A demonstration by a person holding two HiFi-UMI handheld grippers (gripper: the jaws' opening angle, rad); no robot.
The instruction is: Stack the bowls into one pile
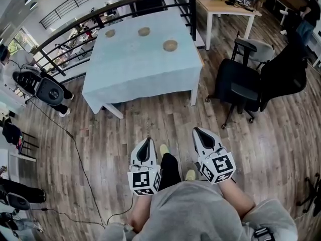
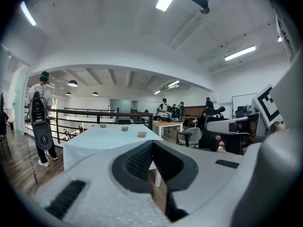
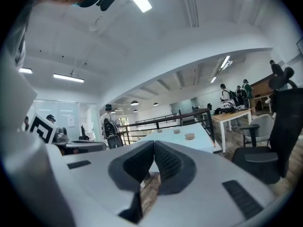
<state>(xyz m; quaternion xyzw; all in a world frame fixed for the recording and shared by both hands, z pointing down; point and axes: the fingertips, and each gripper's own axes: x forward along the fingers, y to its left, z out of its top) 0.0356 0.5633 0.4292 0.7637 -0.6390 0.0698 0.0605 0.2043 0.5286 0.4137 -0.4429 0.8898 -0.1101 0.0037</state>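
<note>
bowls: three, small, tan, upright. far-left bowl [image 1: 110,33], middle bowl [image 1: 144,31], near-right bowl [image 1: 170,45]. they sit apart in a loose row on the far half of the table [image 1: 135,74], which is covered in pale blue cloth. none is stacked.
left gripper [image 1: 147,141], right gripper [image 1: 199,133]: jaws pressed together with nothing between them, held low at the person's waist, well apart from the table.
hazards, judged: a rim pinched off-centre may tip or skid on the cloth. a dragged cloth would shift all three. the far bowls lie toward the railing [image 1: 100,15] side, so a nudge could send one over. the office chair [image 1: 239,84] crowds the right approach.
</note>
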